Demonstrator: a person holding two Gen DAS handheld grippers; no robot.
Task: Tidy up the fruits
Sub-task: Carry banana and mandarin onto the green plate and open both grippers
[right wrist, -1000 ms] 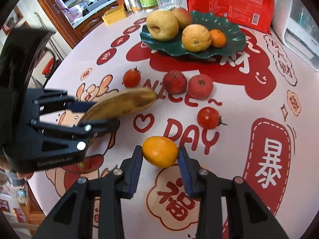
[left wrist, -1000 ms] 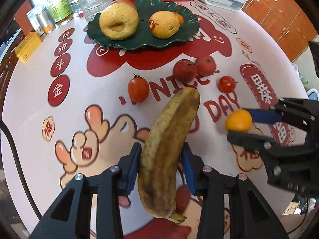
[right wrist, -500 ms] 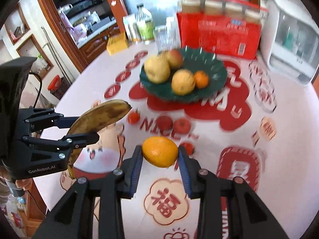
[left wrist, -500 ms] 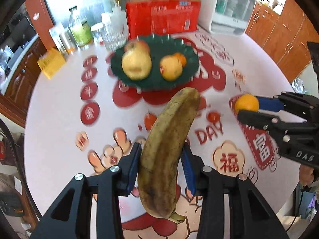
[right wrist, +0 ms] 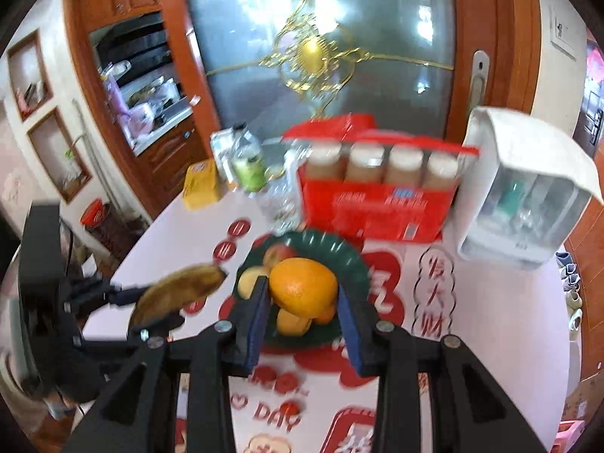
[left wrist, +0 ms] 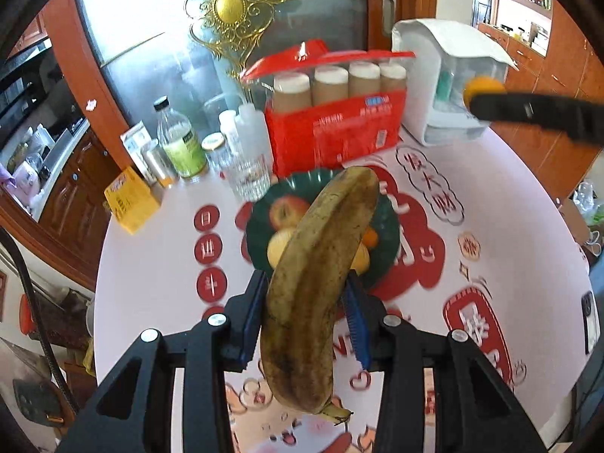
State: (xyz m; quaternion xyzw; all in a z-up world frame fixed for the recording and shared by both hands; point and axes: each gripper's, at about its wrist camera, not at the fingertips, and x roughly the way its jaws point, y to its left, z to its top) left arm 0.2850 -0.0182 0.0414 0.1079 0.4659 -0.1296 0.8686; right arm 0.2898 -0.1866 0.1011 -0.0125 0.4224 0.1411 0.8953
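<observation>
My left gripper (left wrist: 306,313) is shut on a brown-spotted banana (left wrist: 321,287) and holds it high above the table; the banana also shows in the right wrist view (right wrist: 179,294). My right gripper (right wrist: 304,305) is shut on an orange (right wrist: 304,287), also lifted; the orange shows at the upper right of the left wrist view (left wrist: 483,85). Beneath both lies the green leaf-shaped plate (left wrist: 389,241) (right wrist: 355,260) with an apple, yellow fruits and a small orange fruit, partly hidden by the held fruits.
A red carton of cups (left wrist: 332,128), a white dispenser (left wrist: 449,79), bottles and jars (left wrist: 181,143) and a yellow box (left wrist: 130,200) stand at the back of the round table (left wrist: 151,264). A small tomato (right wrist: 288,407) lies on the cloth near me.
Both grippers have risen well above the table with their fruits and now look forward over the plate. The fruits lying on the cloth have dropped out of the left view.
</observation>
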